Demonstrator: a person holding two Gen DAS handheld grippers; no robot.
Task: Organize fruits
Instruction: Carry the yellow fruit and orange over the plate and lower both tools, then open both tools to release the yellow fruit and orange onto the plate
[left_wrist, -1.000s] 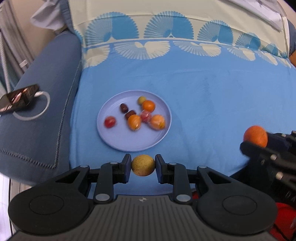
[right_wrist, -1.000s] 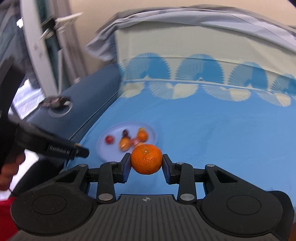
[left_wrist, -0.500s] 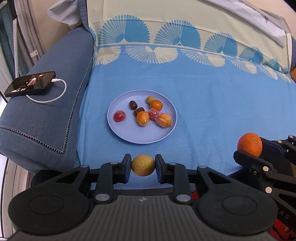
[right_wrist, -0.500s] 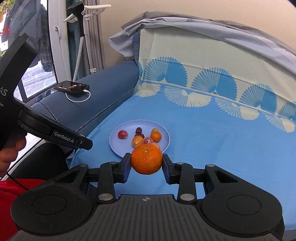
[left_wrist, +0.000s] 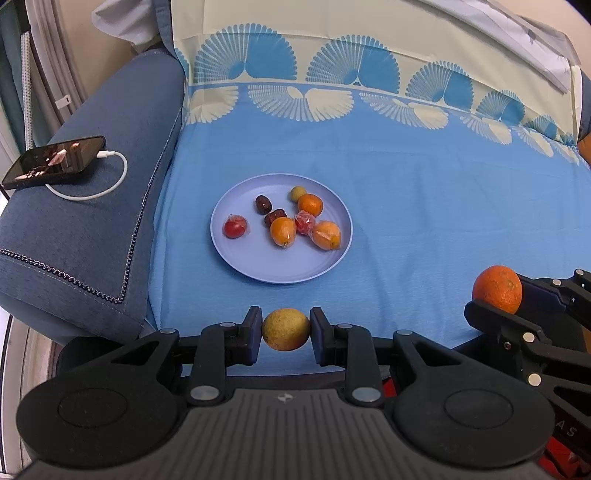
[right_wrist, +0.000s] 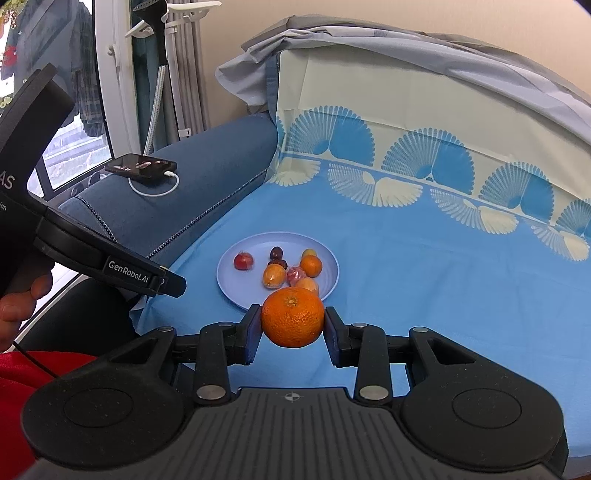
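Matte black plastic makes up both tools we hold: our left gripper (left_wrist: 286, 328) clamps a small round yellow-green fruit (left_wrist: 286, 329) with a dull, faintly speckled skin between its flat dark pads, and our right gripper (right_wrist: 292, 324) is closed on a mandarin (right_wrist: 292, 322) whose peel is bright orange and finely pitted, its green stem scar facing up. Both fruits hang just above the near edge of a smooth blue cloth (left_wrist: 424, 206), printed along the back with cream and blue fan shapes. On that cloth, ahead of both grippers, lies a round, shallow, pale lavender plate (left_wrist: 251, 266). We see on it two wrinkled dark dates, a small green ball, a bare orange fruit, and several red and orange pieces wrapped in crinkly clear film. To the left a woven denim-blue armrest (left_wrist: 96, 221) with corded stitching carries a glossy black phone (left_wrist: 55, 162) and a looped white cable (left_wrist: 107, 184).
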